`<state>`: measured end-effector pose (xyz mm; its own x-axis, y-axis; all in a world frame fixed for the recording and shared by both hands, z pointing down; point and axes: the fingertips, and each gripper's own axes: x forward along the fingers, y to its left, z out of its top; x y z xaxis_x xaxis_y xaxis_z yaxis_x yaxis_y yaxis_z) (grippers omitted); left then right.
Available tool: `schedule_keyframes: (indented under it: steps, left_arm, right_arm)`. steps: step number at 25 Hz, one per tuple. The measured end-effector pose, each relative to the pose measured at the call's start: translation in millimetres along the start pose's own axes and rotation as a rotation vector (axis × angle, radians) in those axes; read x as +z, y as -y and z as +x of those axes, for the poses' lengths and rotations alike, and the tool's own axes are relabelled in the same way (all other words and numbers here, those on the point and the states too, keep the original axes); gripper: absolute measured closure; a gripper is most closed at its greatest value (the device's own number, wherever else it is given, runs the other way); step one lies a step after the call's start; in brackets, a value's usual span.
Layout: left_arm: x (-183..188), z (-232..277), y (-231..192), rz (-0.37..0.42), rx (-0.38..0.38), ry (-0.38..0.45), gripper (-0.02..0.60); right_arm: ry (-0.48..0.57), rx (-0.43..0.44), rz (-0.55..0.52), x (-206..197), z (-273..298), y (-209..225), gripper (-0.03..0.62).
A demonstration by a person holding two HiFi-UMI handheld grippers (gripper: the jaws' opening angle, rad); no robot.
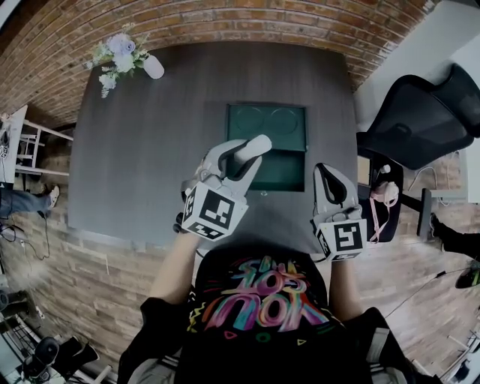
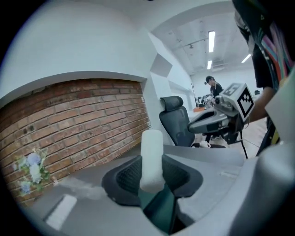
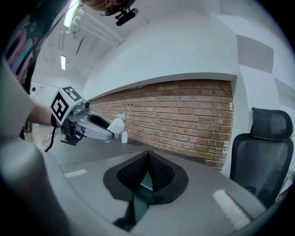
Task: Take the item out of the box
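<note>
A white cylindrical item [image 1: 255, 145] is raised above the dark table [image 1: 142, 150], with my left gripper [image 1: 244, 156] shut on it. In the left gripper view the item [image 2: 151, 152] stands upright between the black pads [image 2: 130, 176]. The green box [image 1: 289, 172] lies open on the table just beyond, with two round recesses in its far half. My right gripper [image 1: 328, 175] hovers at the table's near right edge; in its own view the right gripper [image 3: 147, 160] has its jaws together with nothing between them. That view also shows the left gripper [image 3: 94, 128] holding the item [image 3: 116, 124].
A bunch of flowers [image 1: 118, 58] and a small white bottle [image 1: 154, 67] sit at the table's far left corner. A black office chair [image 1: 420, 120] stands to the right. A brick wall [image 1: 247, 19] runs behind the table. A person [image 2: 213, 85] stands far off.
</note>
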<state>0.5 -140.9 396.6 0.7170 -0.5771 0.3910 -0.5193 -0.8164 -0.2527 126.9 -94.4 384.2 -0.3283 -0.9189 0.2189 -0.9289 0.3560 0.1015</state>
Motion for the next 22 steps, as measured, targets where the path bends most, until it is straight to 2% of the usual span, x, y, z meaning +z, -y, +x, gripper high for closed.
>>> schedule_keyframes:
  steps: [4,7,10,15,20,22]
  left_arm:
    - [19,-10,-7,-0.053,0.05,0.093,0.446]
    - [24,-17,-9,-0.159,0.099,0.148,0.448]
    - [24,-24,-12,-0.22,0.139,0.192,0.448]
    - [16,-39,-19,-0.316,0.19,0.224,0.448]
    - [4,-47,-22,-0.371,0.217,0.238,0.448]
    - [0,-50,-22,-0.37,0.223,0.244,0.448]
  right_arm:
    - [0.002,0.004,-0.002,1,3,0,0.592]
    - [0.008,0.004,-0.001,4,7,1,0.592]
    - [0.01,0.006,-0.005,5,9,1,0.592]
    - [0.013,0.013,-0.006,6,9,3,0.592]
    - [0.025,0.009,0.023,5,7,6,0.592]
    - [0.027,0.01,0.031,4,5,5,0.592]
